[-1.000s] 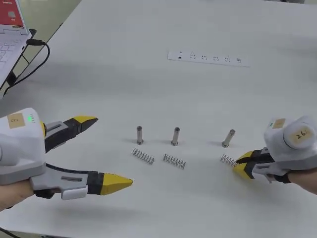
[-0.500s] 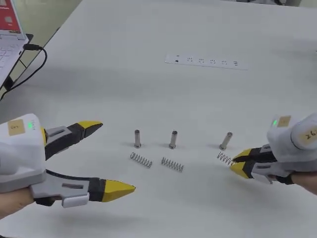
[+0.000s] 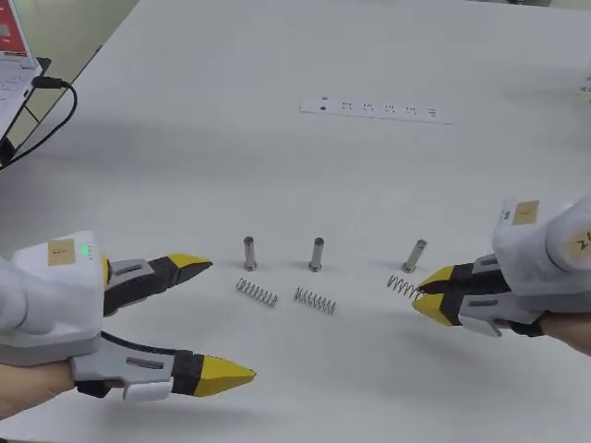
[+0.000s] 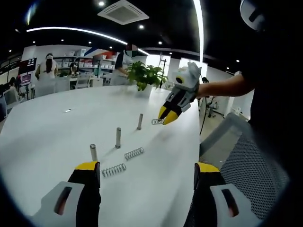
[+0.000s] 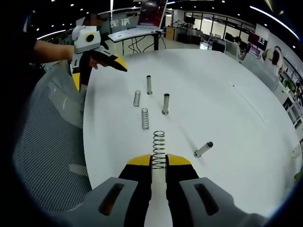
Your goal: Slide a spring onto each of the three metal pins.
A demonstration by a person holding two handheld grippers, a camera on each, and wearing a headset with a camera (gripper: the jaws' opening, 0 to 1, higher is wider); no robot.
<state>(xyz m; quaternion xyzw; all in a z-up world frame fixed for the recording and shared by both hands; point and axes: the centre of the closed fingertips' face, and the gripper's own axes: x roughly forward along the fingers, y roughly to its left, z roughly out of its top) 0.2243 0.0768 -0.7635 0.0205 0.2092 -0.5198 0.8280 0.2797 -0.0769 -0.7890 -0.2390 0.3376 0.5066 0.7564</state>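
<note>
Three metal pins stand in a row on the white table: left (image 3: 249, 253), middle (image 3: 317, 254), right (image 3: 415, 256), the right one leaning. Two springs lie in front of them (image 3: 256, 293) (image 3: 315, 300). My right gripper (image 3: 420, 293) is shut on a third spring (image 3: 402, 286), which sticks out past its tips just in front of the right pin. The right gripper view has that spring (image 5: 159, 146) between the jaws (image 5: 159, 163), with the leaning pin (image 5: 202, 149) to its right. My left gripper (image 3: 217, 321) is open and empty, left of the springs.
A white power strip (image 3: 376, 110) lies further back on the table. A laptop corner and a black cable (image 3: 46, 97) are at the far left. A mesh chair (image 5: 52, 142) stands by the table's near edge.
The right gripper has carried its spring slightly left, towards the base of the right pin. The left gripper stays open and has drifted a little nearer to me. The camera has shifted.
</note>
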